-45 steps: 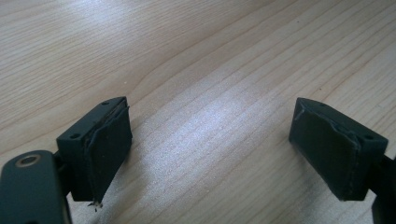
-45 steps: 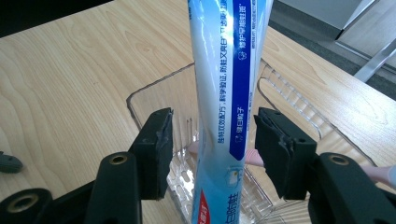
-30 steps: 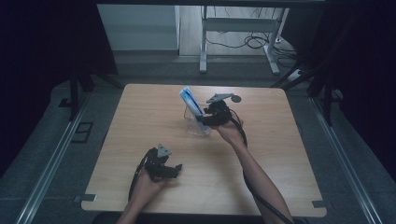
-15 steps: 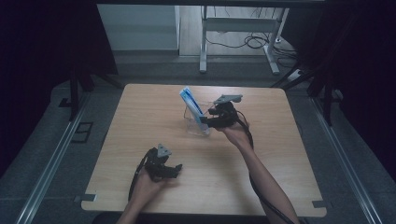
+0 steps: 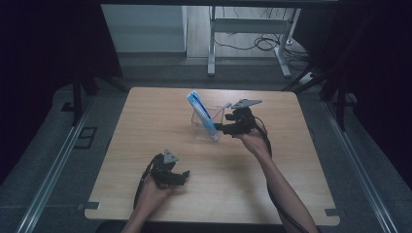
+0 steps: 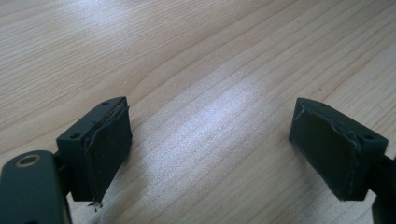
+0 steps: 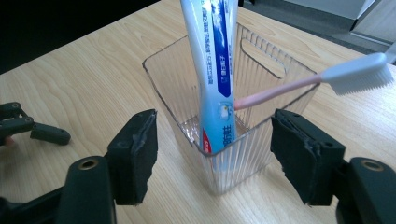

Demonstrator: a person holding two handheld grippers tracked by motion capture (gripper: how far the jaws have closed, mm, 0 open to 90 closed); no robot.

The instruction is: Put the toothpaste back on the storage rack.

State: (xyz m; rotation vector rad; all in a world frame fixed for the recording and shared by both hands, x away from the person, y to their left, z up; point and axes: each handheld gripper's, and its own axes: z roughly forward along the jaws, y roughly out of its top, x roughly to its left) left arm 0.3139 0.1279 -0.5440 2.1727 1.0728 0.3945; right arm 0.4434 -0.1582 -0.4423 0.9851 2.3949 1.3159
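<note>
The toothpaste tube [image 7: 212,70] leans in the clear holder [image 7: 261,140] mid-table: light, soft, slippery; grip its upper body. The right gripper [image 7: 215,154] has just been opening, jaws apart around the holder, untouching. The left gripper [image 6: 210,144] rests open on the table [image 5: 145,126].

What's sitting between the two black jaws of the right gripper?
In the right gripper view, the clear cup stands between the open jaws of the right gripper, untouched. The toothpaste tube and pink toothbrush stand inside it.

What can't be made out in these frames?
- Toothpaste tube: top cut off by the upper edge, right gripper view; print too small to read.
- Toothbrush: handle's lower end hidden behind the tube.
- Clear holder: contents too small, high view.
</note>
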